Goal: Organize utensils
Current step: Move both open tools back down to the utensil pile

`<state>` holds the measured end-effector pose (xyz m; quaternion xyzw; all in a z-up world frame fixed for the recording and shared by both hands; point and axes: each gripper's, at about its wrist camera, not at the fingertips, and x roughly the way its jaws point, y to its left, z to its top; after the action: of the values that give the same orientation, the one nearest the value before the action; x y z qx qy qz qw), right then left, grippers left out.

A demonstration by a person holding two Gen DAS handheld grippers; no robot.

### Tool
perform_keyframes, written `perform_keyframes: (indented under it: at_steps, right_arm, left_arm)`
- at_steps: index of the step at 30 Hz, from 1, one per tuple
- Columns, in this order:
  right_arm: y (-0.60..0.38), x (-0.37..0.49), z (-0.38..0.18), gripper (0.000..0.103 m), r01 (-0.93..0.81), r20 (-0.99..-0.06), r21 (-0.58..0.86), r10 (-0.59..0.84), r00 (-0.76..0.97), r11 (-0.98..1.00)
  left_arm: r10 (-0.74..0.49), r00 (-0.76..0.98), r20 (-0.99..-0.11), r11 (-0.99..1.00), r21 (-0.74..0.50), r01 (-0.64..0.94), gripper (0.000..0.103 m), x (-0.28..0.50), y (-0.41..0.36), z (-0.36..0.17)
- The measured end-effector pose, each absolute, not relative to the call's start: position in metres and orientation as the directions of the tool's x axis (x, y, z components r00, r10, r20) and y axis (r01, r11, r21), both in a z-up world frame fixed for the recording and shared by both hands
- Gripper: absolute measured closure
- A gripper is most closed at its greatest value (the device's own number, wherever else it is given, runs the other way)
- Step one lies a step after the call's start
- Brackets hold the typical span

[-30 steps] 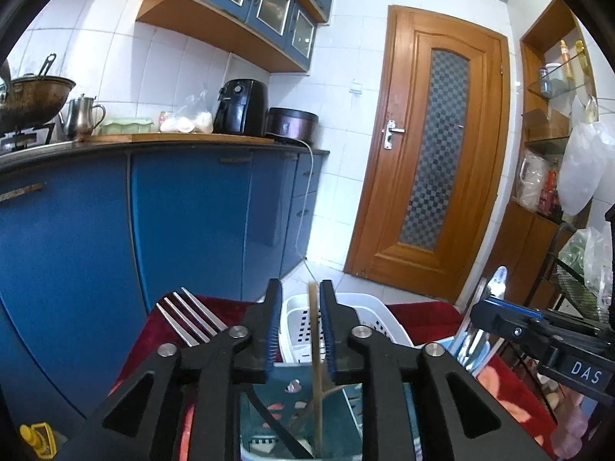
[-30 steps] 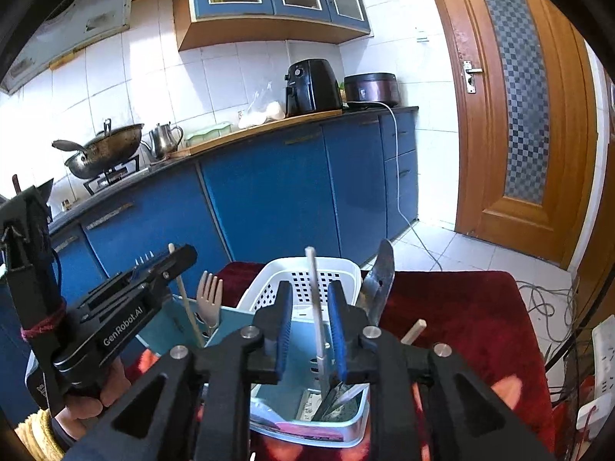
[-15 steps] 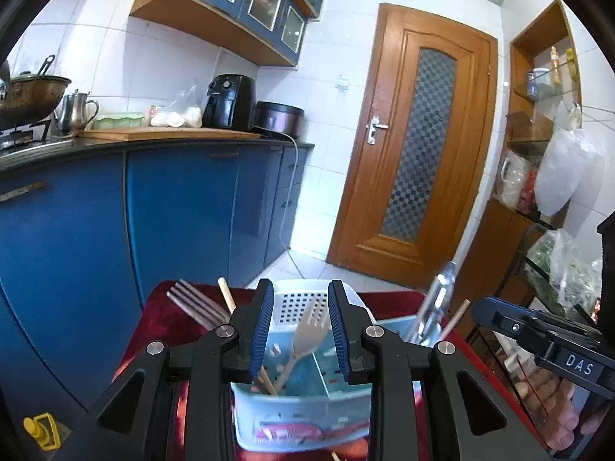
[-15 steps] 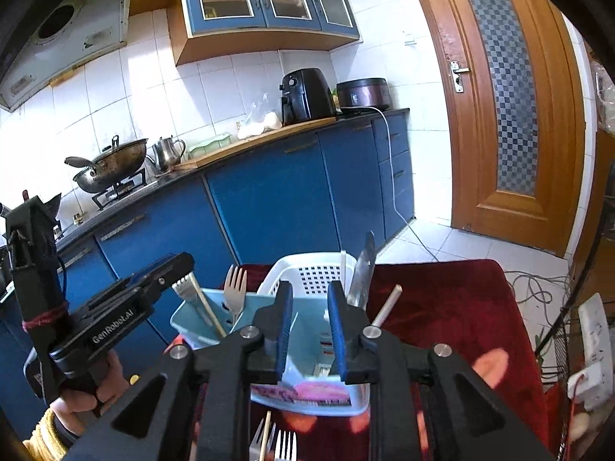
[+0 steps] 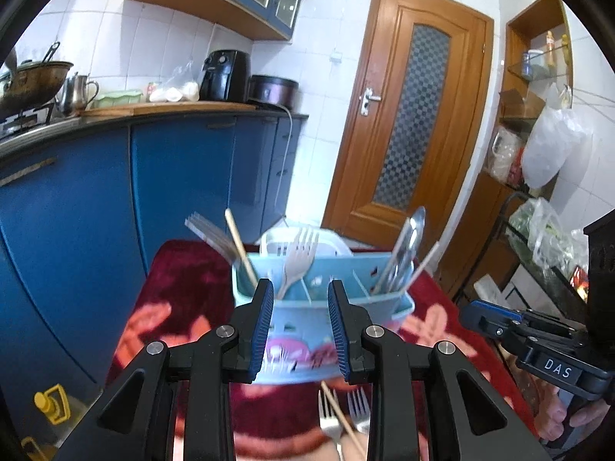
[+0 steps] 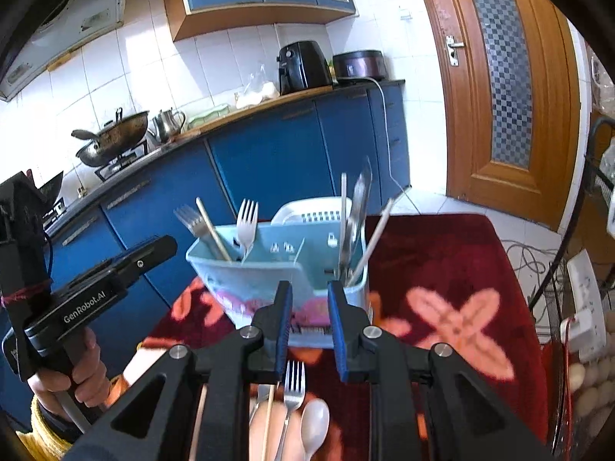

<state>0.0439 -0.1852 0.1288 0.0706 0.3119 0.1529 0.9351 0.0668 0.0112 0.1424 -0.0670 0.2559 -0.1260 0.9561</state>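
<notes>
A light blue utensil caddy (image 5: 369, 303) (image 6: 265, 280) stands on the red floral cloth. Forks (image 5: 298, 261) and a chopstick lean in its left compartment. Spoons (image 5: 407, 246) and pale sticks stand in its right one. My left gripper (image 5: 301, 326) is open just short of the caddy's front wall, with nothing between its fingers. My right gripper (image 6: 311, 326) is open with a narrow gap, also empty, in front of the caddy. Loose forks (image 6: 294, 384), a spoon (image 6: 315, 422) and chopsticks (image 6: 269, 415) lie on the cloth under the grippers.
A white perforated basket (image 6: 311, 211) sits right behind the caddy. Blue cabinets (image 5: 173, 192) run along the left, and a wooden door (image 5: 407, 126) stands beyond. A power strip (image 6: 584, 307) and eggs (image 6: 592, 392) are off the cloth's right edge.
Each gripper let go of a stick it held over the caddy. Both have drawn back from the caddy, so it now shows whole in front of them.
</notes>
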Motion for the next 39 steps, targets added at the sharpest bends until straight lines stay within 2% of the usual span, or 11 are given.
perform_keyframes:
  at_steps: [6,16,29,39]
  right_arm:
    - [-0.186,0.031,0.111,0.077,-0.232,-0.606,0.235,0.329,0.724,0.944]
    - [-0.186,0.02,0.074,0.076,-0.204,-0.685,0.25,0.322,0.654,0.946]
    - [-0.185,0.021,0.031,0.073,-0.173,-0.767,0.266,0.316,0.558,0.948]
    - [-0.182,0.025,0.005,0.073,-0.162,-0.796,0.287,0.329,0.509,0.944]
  left_arm:
    - [-0.275,0.803,-0.528,0.96,-0.195,0.201,0.073,0.053,0.01,0.127]
    - [-0.296,0.729,-0.617,0.954,-0.233,0.19,0.073,0.046,0.008,0.091]
    - [-0.271,0.666,-0.695,0.962,-0.222,0.16,0.073,0.048,0.004,0.056]
    - [-0.25,0.627,-0.738,0.968,-0.211,0.138,0.073,0.054,0.0,0.037]
